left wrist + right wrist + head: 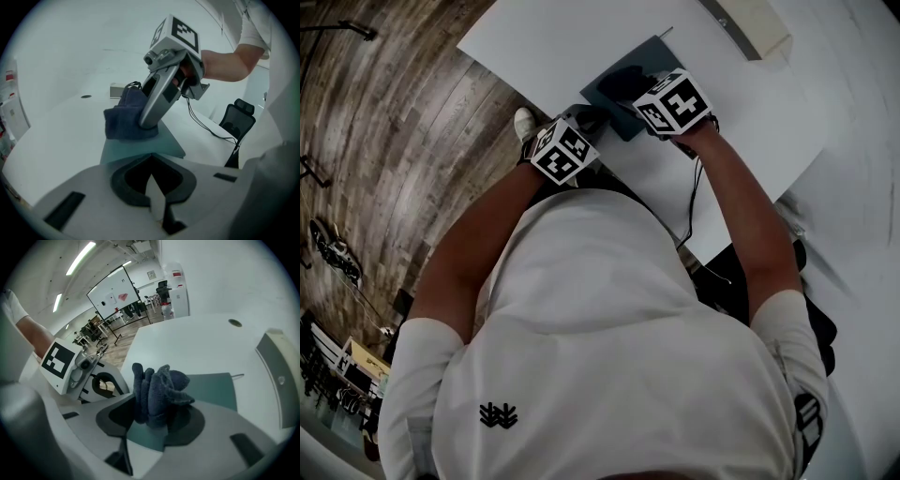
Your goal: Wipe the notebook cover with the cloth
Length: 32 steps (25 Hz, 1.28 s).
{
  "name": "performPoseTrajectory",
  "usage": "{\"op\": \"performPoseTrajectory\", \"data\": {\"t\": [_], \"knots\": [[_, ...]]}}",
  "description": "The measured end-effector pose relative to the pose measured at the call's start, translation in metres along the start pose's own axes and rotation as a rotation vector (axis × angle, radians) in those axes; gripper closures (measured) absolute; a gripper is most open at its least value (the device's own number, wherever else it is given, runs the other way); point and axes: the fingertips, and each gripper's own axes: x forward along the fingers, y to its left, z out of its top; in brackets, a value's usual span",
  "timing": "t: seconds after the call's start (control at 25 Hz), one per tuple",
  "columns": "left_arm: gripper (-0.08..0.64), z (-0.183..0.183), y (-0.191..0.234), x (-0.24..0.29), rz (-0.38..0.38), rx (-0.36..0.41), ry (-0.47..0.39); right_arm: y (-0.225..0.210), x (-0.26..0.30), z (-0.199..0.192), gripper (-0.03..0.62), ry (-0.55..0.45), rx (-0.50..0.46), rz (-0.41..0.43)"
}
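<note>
A dark teal notebook (pixel 623 92) (pixel 140 149) (pixel 211 387) lies flat on the white table (pixel 750 122). A dark blue cloth (pixel 125 119) (pixel 157 390) (pixel 626 81) rests bunched on its cover. My right gripper (pixel 157 413) (pixel 147 124) (pixel 661 94) is shut on the cloth and presses it down onto the notebook. My left gripper (pixel 150 161) (pixel 581 122) (pixel 105 385) sits at the notebook's near edge, its jaws closed together on that edge.
A flat grey and pale wooden box (pixel 750 23) (pixel 276 376) lies past the notebook. A thin rod (pixel 236 376) sticks out at the notebook's far corner. A black cable (pixel 206 126) trails off the table edge. An office chair (pixel 239 119) stands beyond.
</note>
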Motion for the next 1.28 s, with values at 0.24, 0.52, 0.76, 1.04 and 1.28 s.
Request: {"op": "performPoseTrajectory", "data": {"t": [0.24,0.52,0.76,1.04,1.28], "knots": [[0.554,0.001,0.0,0.001,0.004,0.003,-0.003,0.022,0.021,0.004,0.426,0.021,-0.03,0.055],[0.554,0.001,0.0,0.001,0.006,0.006,-0.004,-0.017,0.01,-0.001,0.426,0.004,0.018,0.006],[0.554,0.001,0.001,0.0,0.004,0.005,-0.004,-0.07,-0.011,-0.006,0.426,-0.01,0.075,-0.088],[0.554,0.001,0.001,0.0,0.001,0.002,-0.003,-0.116,-0.03,-0.009,0.426,0.0,0.085,-0.183],[0.554,0.001,0.001,0.0,0.001,0.001,-0.002,-0.137,-0.037,-0.009,0.426,-0.004,0.105,-0.228]]}}
